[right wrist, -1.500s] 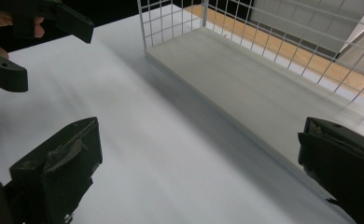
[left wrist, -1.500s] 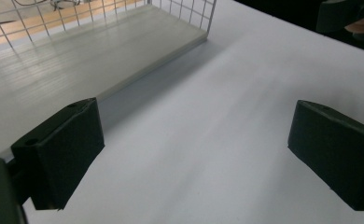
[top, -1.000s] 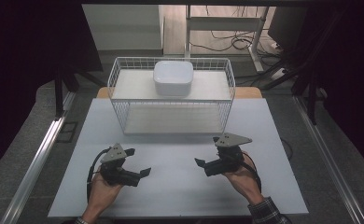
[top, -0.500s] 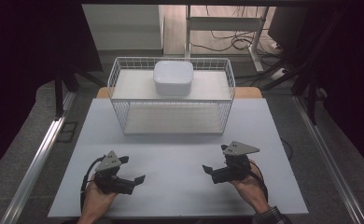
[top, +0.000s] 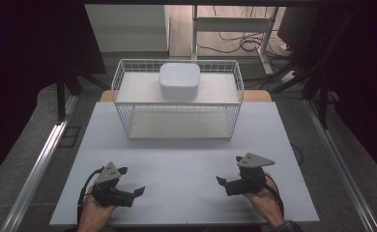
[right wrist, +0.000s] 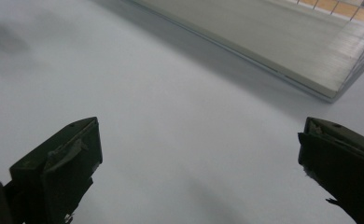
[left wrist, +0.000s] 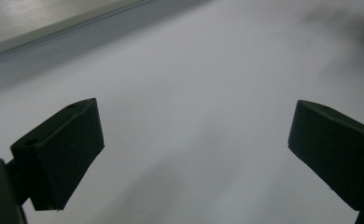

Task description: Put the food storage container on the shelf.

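In the lower left of the high view, the left gripper [top: 131, 182] is held low over the white worktop [top: 186, 164] by a hand [top: 94, 213] entering from the bottom edge. Its fingers [left wrist: 63, 149] are seen spread wide in the left gripper view, with nothing but bare worktop between them.

In the upper centre of the high view, a white wire basket [top: 177, 99] is set on the far part of the worktop. A white rounded-square container [top: 179, 80] is seen inside the basket, toward its back and near its middle.

In the lower right of the high view, the right gripper [top: 221, 181] is held by the other hand [top: 266, 203], pointed toward the middle of the frame. Its fingers [right wrist: 61, 163] are likewise spread wide and empty in the right gripper view, where the basket's lower edge [right wrist: 283, 56] is shown in the upper right. The two grippers are kept well apart.
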